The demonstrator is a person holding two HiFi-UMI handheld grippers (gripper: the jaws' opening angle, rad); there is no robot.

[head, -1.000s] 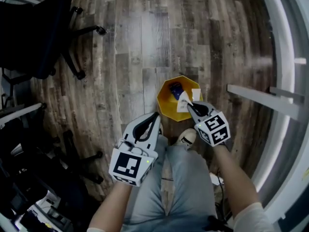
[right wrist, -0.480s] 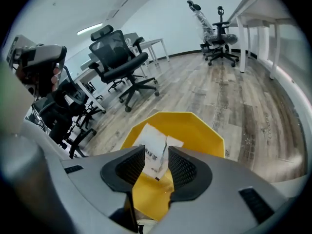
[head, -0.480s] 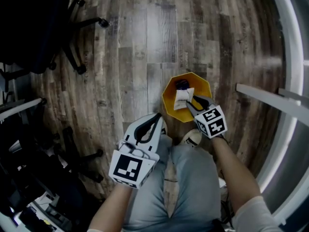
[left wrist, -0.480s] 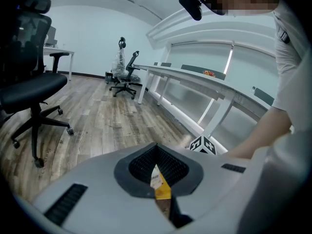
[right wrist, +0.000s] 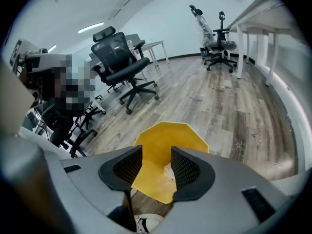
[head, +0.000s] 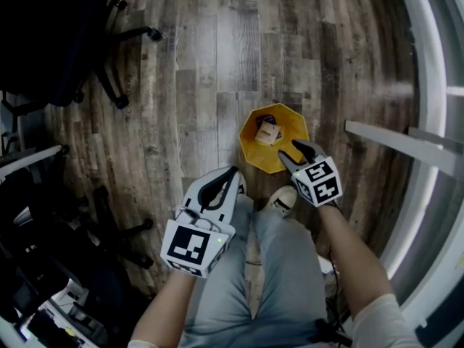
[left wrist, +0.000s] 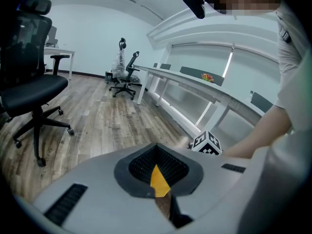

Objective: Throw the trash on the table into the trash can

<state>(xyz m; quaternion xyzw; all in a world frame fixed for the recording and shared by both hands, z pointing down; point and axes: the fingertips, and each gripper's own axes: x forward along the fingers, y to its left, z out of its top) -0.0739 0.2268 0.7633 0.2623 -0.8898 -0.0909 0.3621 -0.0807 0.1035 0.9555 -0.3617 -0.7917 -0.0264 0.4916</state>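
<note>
Head view: yellow trash can (head: 250, 149) on the floor, trash (head: 268, 133) inside. Right gripper (head: 293, 153) at its near-right rim, left gripper (head: 232, 174) near-left. Left gripper view: jaws together, empty. Right gripper view: jaws apart, just been opening, nothing between.

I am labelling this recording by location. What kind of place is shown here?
Most likely an office: black swivel chairs, long white desks, a wood-plank floor and a yellow trash can on it.
</note>
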